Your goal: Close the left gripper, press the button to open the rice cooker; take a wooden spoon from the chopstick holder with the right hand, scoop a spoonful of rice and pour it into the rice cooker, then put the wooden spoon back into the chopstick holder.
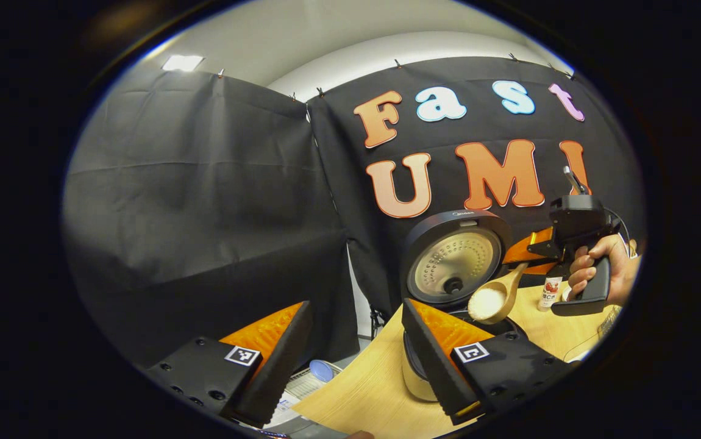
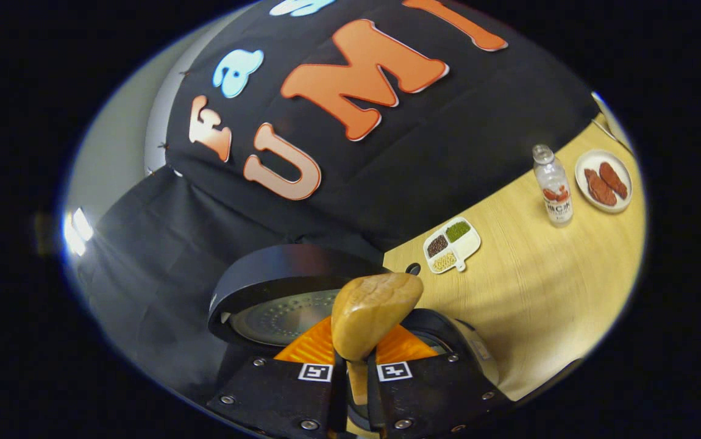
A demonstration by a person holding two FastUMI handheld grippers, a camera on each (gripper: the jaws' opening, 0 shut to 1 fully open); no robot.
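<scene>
My wooden spoon [image 2: 375,314] looks smooth and matt, its grain showing. Behind it the rice cooker [image 1: 454,259] has a glossy dark plastic lid with a dull, dimpled metal inner plate. Around the cooker, the worktop [image 2: 539,286] is pale wood-grain, lightly satin.

Left gripper view looks level from the worktop's [image 1: 375,384] left edge, right gripper view tilted, close above; both share the open rice cooker [image 1: 453,259] [image 2: 289,305].

Tabletop [image 2: 539,286]: 3-part bean tray [image 2: 451,244], bottle [image 2: 553,186] beside plate w/ brown pieces [image 2: 603,181].
</scene>
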